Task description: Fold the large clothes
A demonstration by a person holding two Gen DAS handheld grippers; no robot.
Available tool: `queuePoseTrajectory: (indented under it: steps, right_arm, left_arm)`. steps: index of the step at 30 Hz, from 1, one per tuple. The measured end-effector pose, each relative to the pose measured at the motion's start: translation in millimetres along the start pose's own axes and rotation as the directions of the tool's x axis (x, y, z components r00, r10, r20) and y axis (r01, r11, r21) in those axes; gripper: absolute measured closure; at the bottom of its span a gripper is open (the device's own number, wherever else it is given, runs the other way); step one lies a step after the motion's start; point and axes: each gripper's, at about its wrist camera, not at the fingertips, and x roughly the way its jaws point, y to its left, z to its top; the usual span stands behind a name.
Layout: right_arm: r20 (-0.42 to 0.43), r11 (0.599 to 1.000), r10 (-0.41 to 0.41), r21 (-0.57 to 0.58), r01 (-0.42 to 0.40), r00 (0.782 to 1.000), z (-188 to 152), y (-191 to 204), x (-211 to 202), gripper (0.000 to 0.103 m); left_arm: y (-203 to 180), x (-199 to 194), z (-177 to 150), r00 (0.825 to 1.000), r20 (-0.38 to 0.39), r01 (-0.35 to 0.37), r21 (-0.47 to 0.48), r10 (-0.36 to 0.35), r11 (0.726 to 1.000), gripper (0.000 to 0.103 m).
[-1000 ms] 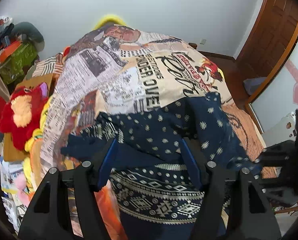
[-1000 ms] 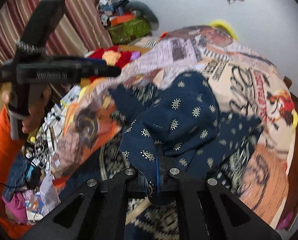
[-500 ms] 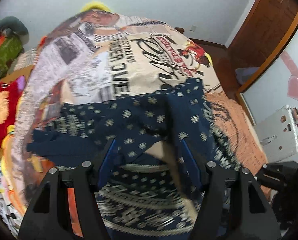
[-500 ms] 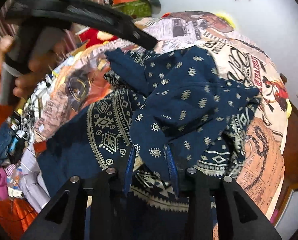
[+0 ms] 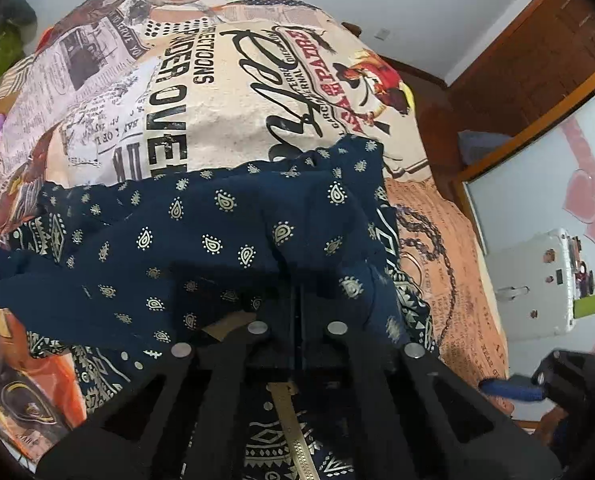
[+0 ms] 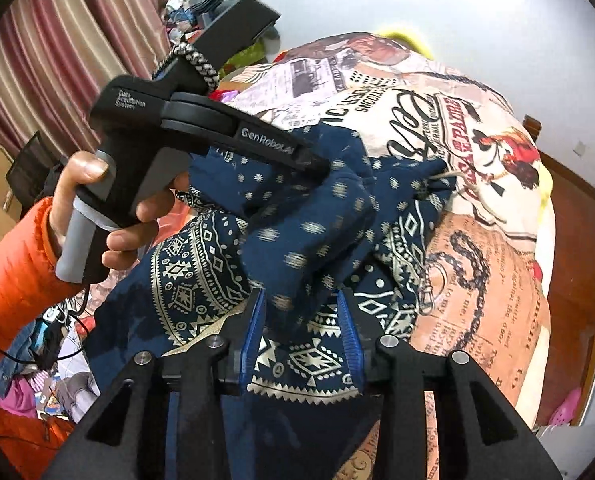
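Two labels read on my left gripper [image 6: 321, 168]: "GenRobot" and "Data Acquisition System". It is clenched on the navy paisley garment [image 5: 217, 240], soft and rumpled on the newsprint-patterned bedspread [image 5: 217, 120]. My right gripper [image 6: 303, 320] is opening, cloth loose between its ribbed blue pads [image 6: 253, 328].

Soft, even daylight fills the room, with no glare and only faint shadows. Both fisheye views bow strongly, and black vignette crops every corner. The left wrist view is sharp on the bedspread [image 5: 201, 92]. In the right wrist view the navy patterned garment [image 6: 309, 216] smears with motion blur.
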Motion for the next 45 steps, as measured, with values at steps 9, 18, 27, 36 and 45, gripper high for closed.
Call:
queuePoseTrajectory:
  steps: [9, 18, 27, 36, 45]
  right_arm:
    - [0.012, 0.999, -0.026, 0.031, 0.026, 1.000, -4.4, -7.8, -0.9, 0.069]
    - [-0.013, 0.997, -0.057, 0.058, 0.057, 0.998, -23.9, -4.4, 5.8, 0.069]
    - [-0.057, 0.983, -0.127, 0.128, 0.133, 0.990, -69.3, -12.5, -8.8, 0.056]
    - [-0.075, 0.972, -0.130, 0.186, 0.142, 0.989, -97.5, -11.1, -14.2, 0.052]
    - [-0.053, 0.983, -0.074, 0.163, 0.081, 0.996, -60.3, -0.5, 10.8, 0.052]
  left_arm:
    - [23.3, -42.5, -52.8, 0.992, 0.071, -0.113, 0.089, 0.107, 0.990, 0.102]
    - [59.0, -25.4, -120.4, 0.971, -0.010, -0.236, 0.130, 0.240, 0.963, 0.102]
    - [93.9, -64.5, -167.3, 0.961, 0.038, -0.276, 0.114, 0.273, 0.954, 0.063]
    - [80.9, -87.1, -128.9, 0.987, 0.084, -0.143, 0.036, 0.139, 0.989, 0.047]
    - [75.9, -29.4, -45.2, 0.996, 0.073, 0.051, -0.133, -0.041, 0.990, 0.045]
